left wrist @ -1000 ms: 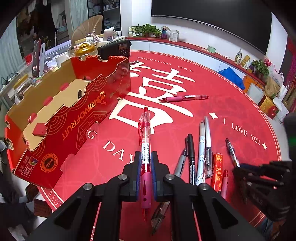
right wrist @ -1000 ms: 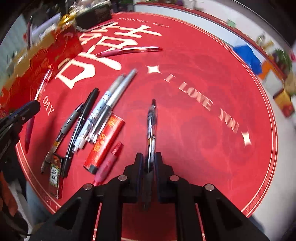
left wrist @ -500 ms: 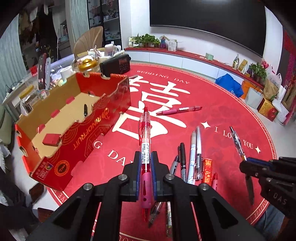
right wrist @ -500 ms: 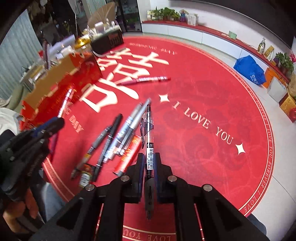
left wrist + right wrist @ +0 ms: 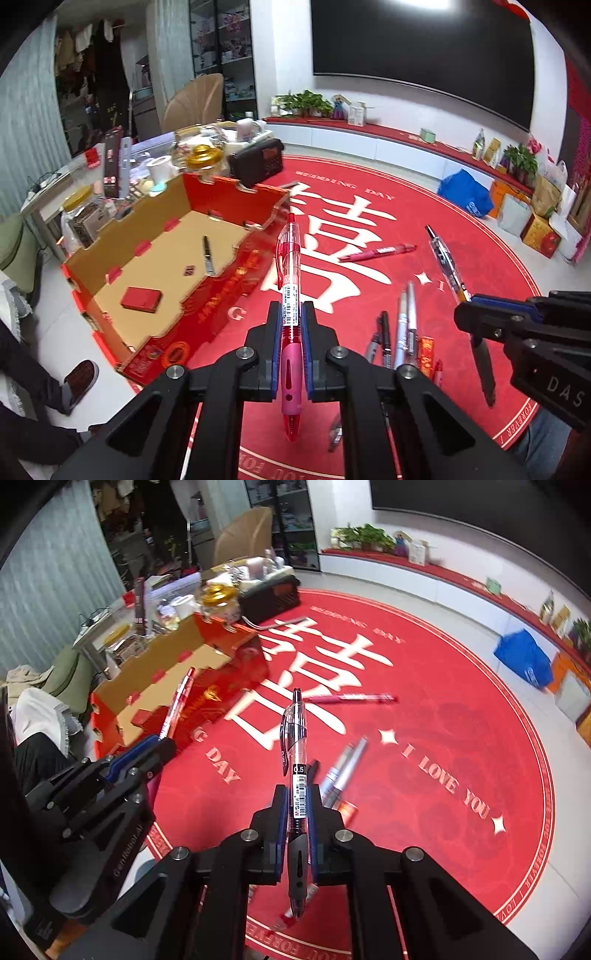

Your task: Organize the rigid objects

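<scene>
My left gripper is shut on a red pen that points forward, held high above the red round mat. My right gripper is shut on a black clear-barrelled pen, also lifted; it shows in the left wrist view. An open red cardboard box lies to the left, with a black pen and a small red box inside. Several pens remain on the mat, and a pink pen lies farther off.
A cluttered low table with jars, a black radio and cups stands behind the box. A person's shoe is at the lower left. Bags and boxes line the right wall.
Both grippers have risen well above the mat with their pens. The right gripper lifted the black pen off the mat and swung toward the box.
</scene>
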{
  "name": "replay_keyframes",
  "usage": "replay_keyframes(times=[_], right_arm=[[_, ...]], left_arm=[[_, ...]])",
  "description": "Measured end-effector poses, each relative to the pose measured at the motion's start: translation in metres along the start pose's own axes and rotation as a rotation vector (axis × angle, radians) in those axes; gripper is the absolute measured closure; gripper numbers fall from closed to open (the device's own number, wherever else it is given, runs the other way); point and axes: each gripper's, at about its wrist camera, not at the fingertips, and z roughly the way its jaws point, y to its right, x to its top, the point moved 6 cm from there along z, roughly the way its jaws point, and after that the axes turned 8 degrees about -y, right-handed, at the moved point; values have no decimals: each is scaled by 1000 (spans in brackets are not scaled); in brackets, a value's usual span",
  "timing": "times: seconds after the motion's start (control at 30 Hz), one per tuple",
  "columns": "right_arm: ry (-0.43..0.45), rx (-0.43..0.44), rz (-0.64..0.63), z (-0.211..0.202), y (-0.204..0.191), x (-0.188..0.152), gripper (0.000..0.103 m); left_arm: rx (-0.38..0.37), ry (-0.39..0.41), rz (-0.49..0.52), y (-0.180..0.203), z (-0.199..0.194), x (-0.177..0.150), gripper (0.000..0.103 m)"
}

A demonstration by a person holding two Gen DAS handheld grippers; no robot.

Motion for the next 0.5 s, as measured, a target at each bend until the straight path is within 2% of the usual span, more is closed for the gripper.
replay_keyframes(times=[0.2,0.5], right_arm=[[42,45,-40,-3,-33,21,92],[49,91,-154,8,-95,51,92]], left_arm=[[48,42,-68,-36,-11,9,92],[129,53,-155,-94,-19,19,92]])
